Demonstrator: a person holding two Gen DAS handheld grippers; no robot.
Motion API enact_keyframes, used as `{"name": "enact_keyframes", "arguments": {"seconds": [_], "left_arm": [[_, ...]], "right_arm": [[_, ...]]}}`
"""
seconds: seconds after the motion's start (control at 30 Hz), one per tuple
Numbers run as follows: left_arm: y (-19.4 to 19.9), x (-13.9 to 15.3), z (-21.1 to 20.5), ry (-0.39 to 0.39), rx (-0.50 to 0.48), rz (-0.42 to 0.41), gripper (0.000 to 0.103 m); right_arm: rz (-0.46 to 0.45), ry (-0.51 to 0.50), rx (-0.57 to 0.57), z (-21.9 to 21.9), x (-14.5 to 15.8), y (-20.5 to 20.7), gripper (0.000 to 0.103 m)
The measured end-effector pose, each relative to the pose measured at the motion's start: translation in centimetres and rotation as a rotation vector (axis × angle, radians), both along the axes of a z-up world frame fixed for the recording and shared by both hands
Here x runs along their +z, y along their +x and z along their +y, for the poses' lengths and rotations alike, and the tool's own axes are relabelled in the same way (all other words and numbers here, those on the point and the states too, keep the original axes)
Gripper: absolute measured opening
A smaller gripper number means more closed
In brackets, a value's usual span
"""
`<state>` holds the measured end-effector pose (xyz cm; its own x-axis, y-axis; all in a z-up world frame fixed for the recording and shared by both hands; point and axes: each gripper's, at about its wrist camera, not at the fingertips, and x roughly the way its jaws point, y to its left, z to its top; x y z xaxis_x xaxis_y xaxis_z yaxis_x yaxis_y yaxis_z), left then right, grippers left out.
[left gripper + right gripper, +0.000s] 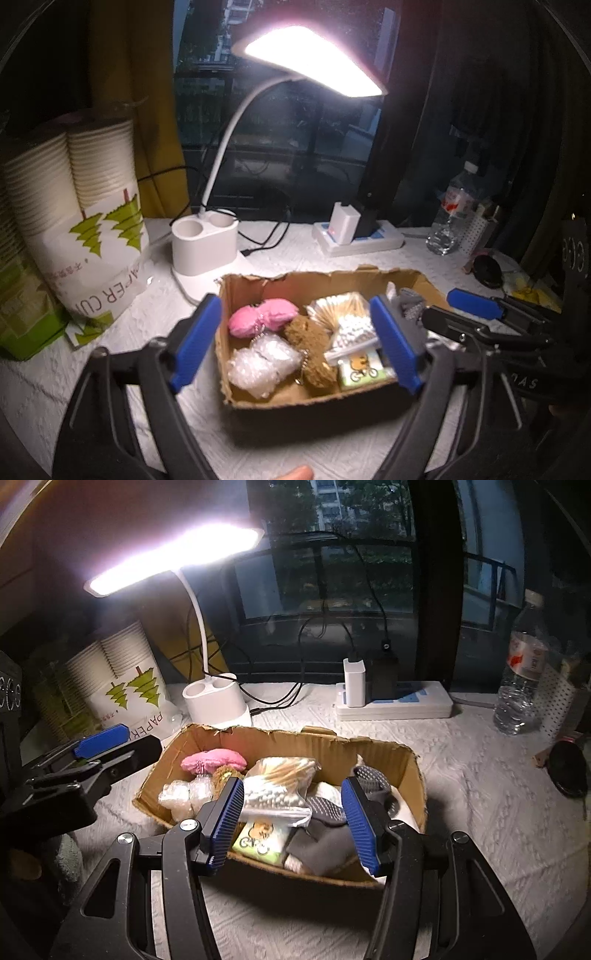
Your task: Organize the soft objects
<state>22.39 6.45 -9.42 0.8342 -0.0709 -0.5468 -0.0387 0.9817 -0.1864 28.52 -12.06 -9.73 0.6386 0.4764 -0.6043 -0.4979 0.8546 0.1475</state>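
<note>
my right gripper's pad [360, 823] hides part of the grey glove [327, 843]; the bottle [522, 672] label is too blurred for me.

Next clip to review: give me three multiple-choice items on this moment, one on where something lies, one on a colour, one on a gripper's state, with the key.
1. Where does the pink plush lie?
A. in the cardboard box
B. on the power strip
C. beside the water bottle

2. What colour are the gripper finger pads?
A. red
B. blue
C. yellow

3. How does the right gripper stand?
A. shut on a sock
B. shut on a cup
C. open, holding nothing

Key: 1 A, the plush sits inside the box walls near the far left corner. 2 B, both views show blue ribbed pads. 3 C, its fingers stand wide apart over the box, nothing clamped between them.
</note>
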Motion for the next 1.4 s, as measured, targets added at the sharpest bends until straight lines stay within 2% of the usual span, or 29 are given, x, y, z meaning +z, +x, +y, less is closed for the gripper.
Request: {"name": "enact_keyframes", "arguments": {"seconds": [0.23,0.43,0.7,1.07,1.4], "left_arm": [[-2.6,1.3,-0.9,0.008,-0.003,-0.034,0.09],[-4.8,2.7,-1.8,0.026,-0.009,-0.069,0.091],[-7.4,4.6,-3.0,0.032,-0.022,-0.119,0.093],[-10.3,7.4,-4.4,0.065,-0.02,-0.182,0.102],[-12.3,10.1,-5.0,0.109,0.005,-0.256,0.102]], "right_arm": [[-0.033,-0.004,-0.025,-1.1,0.9,-2.4,0.065],[-0.071,-0.001,-0.045,-2.3,2.1,-4.5,0.066],[-0.133,-0.004,-0.078,-3.9,3.8,-7.4,0.077],[-0.215,0.0,-0.137,-5.9,6.6,-10.6,0.087],[-0.289,0.01,-0.177,-7.4,9.5,-13.0,0.088]]}}
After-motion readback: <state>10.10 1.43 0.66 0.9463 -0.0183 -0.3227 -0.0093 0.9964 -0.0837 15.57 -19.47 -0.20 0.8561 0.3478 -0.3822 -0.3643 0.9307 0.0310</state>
